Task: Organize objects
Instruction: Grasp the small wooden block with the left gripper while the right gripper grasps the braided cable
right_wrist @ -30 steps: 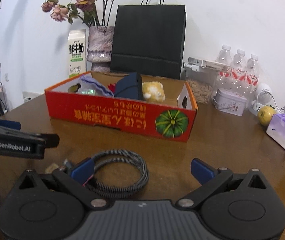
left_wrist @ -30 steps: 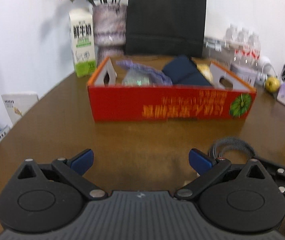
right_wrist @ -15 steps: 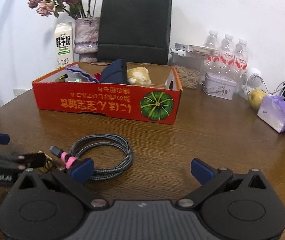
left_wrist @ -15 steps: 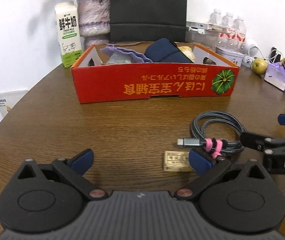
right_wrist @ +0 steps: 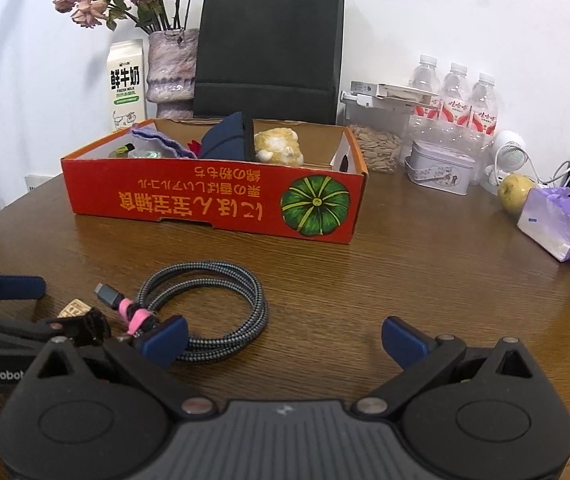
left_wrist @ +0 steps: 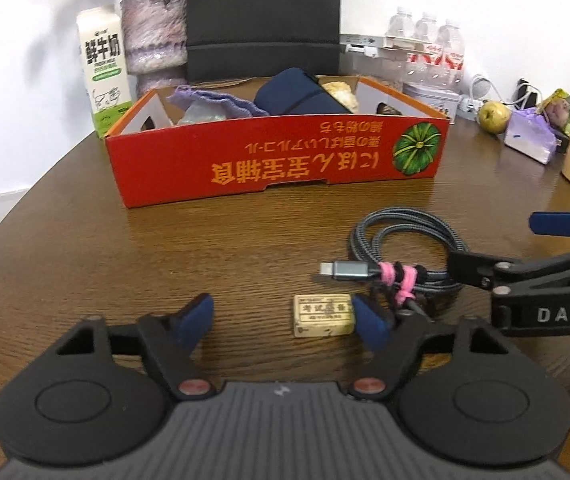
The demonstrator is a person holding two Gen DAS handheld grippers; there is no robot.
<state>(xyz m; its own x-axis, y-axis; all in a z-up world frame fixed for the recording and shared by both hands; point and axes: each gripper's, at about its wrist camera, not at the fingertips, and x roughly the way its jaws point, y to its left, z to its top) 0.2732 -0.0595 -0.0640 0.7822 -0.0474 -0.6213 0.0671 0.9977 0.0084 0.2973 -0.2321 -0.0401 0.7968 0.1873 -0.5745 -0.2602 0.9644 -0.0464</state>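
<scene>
The left tool (left_wrist: 285, 320) had just been narrowing, jaws still apart, the small eraser (left_wrist: 323, 315) by its right pad on the worktop (left_wrist: 205, 248). Right tool (right_wrist: 285, 338) stayed wide open, unlike before, beside the coiled cable (right_wrist: 221, 300).

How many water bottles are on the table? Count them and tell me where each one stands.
3. The water bottles stand in a row at the back right, against the wall behind the tin: left, middle, right. More could be hidden behind them.

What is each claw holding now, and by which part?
Nothing. The left claw, just closing, brackets the small eraser without pinching it; the right claw stands open over the table.
</scene>
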